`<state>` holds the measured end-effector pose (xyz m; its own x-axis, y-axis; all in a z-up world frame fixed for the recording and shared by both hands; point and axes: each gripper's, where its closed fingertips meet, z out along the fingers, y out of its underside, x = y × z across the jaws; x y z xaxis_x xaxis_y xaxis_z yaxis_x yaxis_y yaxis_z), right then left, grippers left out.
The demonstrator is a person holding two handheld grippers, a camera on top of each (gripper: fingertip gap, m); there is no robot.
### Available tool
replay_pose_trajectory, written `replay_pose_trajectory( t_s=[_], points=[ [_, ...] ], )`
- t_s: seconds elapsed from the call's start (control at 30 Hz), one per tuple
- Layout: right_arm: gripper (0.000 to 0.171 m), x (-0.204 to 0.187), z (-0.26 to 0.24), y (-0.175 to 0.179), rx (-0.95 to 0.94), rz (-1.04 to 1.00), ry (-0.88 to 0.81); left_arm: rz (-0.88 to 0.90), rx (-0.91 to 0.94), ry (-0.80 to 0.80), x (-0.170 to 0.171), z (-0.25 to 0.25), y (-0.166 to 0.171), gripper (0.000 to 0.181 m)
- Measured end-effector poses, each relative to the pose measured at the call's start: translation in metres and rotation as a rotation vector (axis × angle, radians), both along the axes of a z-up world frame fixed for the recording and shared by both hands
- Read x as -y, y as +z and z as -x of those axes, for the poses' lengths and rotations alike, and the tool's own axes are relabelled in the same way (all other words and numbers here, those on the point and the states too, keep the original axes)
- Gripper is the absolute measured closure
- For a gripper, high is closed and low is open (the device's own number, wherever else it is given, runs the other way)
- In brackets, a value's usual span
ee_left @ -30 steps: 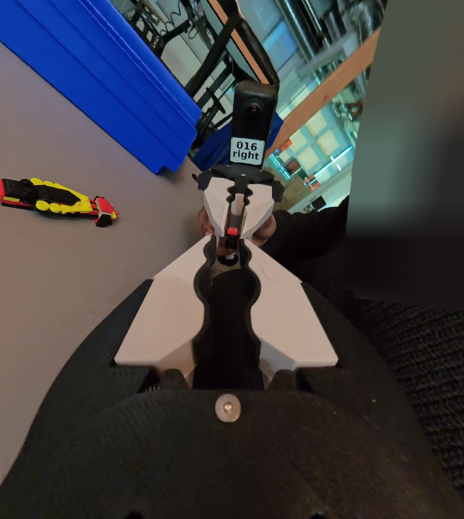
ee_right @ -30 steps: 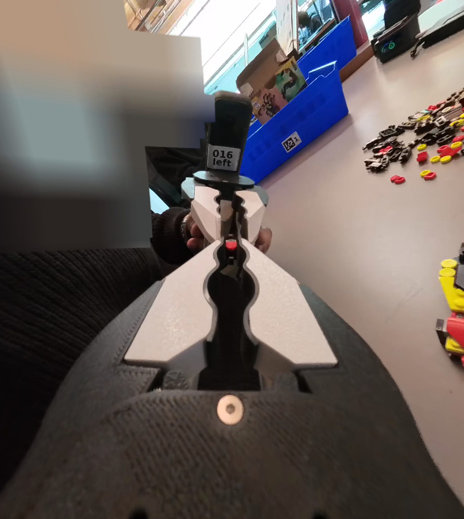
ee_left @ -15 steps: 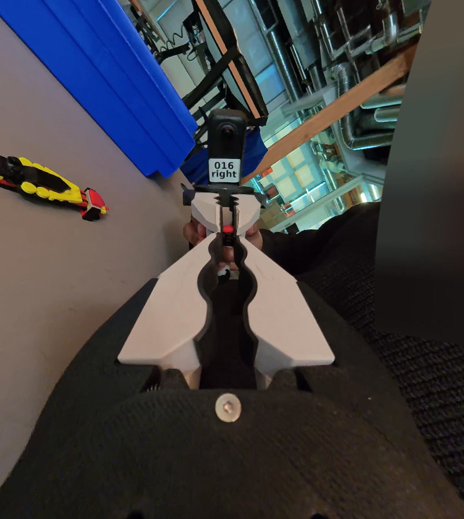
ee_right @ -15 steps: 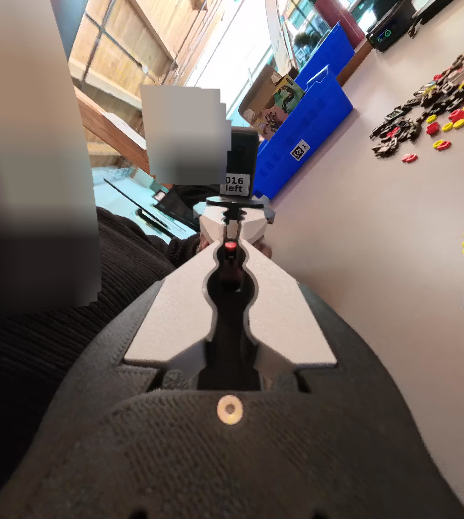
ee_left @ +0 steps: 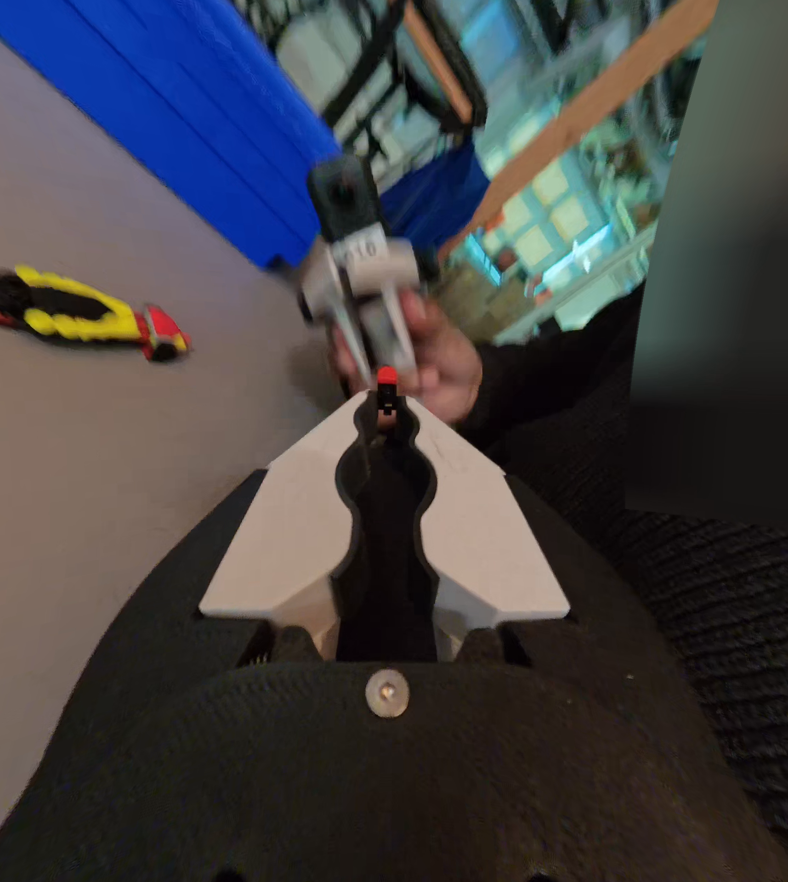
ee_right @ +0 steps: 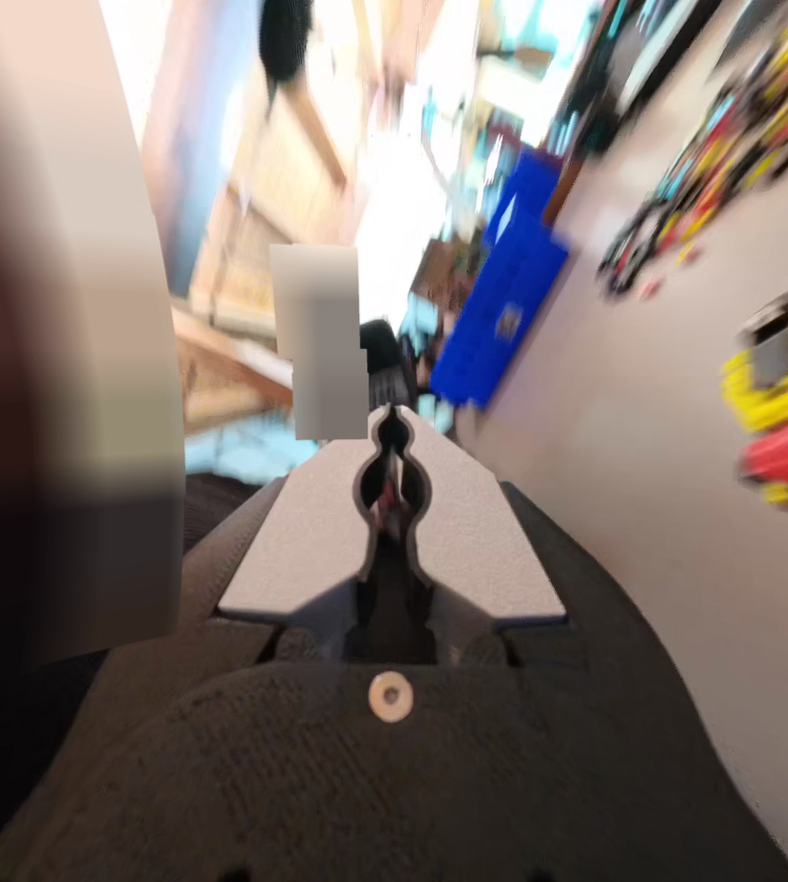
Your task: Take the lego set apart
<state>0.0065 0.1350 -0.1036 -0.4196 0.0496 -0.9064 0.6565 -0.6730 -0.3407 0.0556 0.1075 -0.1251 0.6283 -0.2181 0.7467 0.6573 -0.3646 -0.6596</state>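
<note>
Presently gripping a small red-and-black piece (ee_left: 386, 379) at the very tip of the left tongs (ee_left: 386, 398), jaws squeezed together on it, red end poking out. Holding the right tongs (ee_right: 389, 411) closed at the tips, a reddish sliver showing in the gap behind them, too blurred to name. Pointing the right tongs, held in a hand (ee_left: 444, 367), back toward the left pair, just beyond the piece. Leaving the lego model (ee_left: 67, 310), yellow, black and red, lying flat on the grey surface (ee_left: 72, 477), well apart from both tongs. Showing loose pieces (ee_right: 716, 119) scattered farther off on the surface, and a blue bin (ee_left: 182, 119) standing behind the model.
</note>
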Motion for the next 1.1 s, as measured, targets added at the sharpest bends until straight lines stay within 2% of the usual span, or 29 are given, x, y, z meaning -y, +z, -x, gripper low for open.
replay_pose_trajectory(
  t_s=[0.03,0.1,0.17,0.23,0.3,0.37,0.4,0.43,0.5,0.63,0.67,0.8,0.87,1.1],
  points=[
    [0.169,-0.023,0.008,0.003,0.002,0.031,-0.063,0.016,-0.015,-0.018,0.0,-0.008,-0.005,0.172],
    [0.171,-0.027,0.006,-0.007,-0.048,-0.17,-0.096,-0.029,-0.001,0.03,-0.001,-0.004,0.008,0.173],
    [0.171,0.005,-0.005,0.001,-0.092,-0.201,-0.003,-0.003,-0.037,0.062,-0.001,0.008,0.001,0.173],
    [0.171,0.031,-0.014,-0.005,-0.149,-0.37,0.079,0.022,-0.027,0.078,0.0,0.015,-0.005,0.174],
    [0.171,0.032,-0.014,-0.014,-0.232,-0.581,0.089,0.038,-0.058,0.082,0.002,0.02,-0.009,0.174],
    [0.163,0.029,-0.016,-0.018,-0.324,-0.714,0.106,0.067,-0.114,0.083,0.004,0.022,-0.015,0.174],
    [0.151,0.029,-0.017,-0.023,-0.336,-0.768,0.122,0.075,-0.132,0.071,0.005,0.021,-0.017,0.174],
    [0.147,0.031,-0.02,-0.027,-0.359,-0.797,0.142,0.075,-0.144,0.07,0.005,0.021,-0.018,0.175],
    [0.142,0.036,-0.024,-0.028,-0.387,-0.811,0.159,0.061,-0.168,0.062,0.006,0.02,-0.016,0.175],
    [0.159,0.037,-0.029,-0.018,-0.474,-0.822,0.156,0.023,-0.264,0.011,0.009,0.01,-0.012,0.175],
    [0.158,0.036,-0.03,-0.019,-0.48,-0.829,0.169,0.01,-0.279,0.0,0.01,0.007,-0.01,0.175],
    [0.155,0.043,-0.043,-0.016,-0.541,-0.813,0.237,-0.017,-0.288,-0.025,0.012,0.001,-0.006,0.175],
    [0.165,0.042,-0.044,-0.016,-0.56,-0.836,0.237,-0.026,-0.293,-0.05,0.013,-0.004,-0.005,0.175],
    [0.164,0.049,-0.054,-0.022,-0.599,-0.881,0.308,-0.04,-0.299,-0.092,0.015,-0.012,-0.004,0.175]
  ],
)
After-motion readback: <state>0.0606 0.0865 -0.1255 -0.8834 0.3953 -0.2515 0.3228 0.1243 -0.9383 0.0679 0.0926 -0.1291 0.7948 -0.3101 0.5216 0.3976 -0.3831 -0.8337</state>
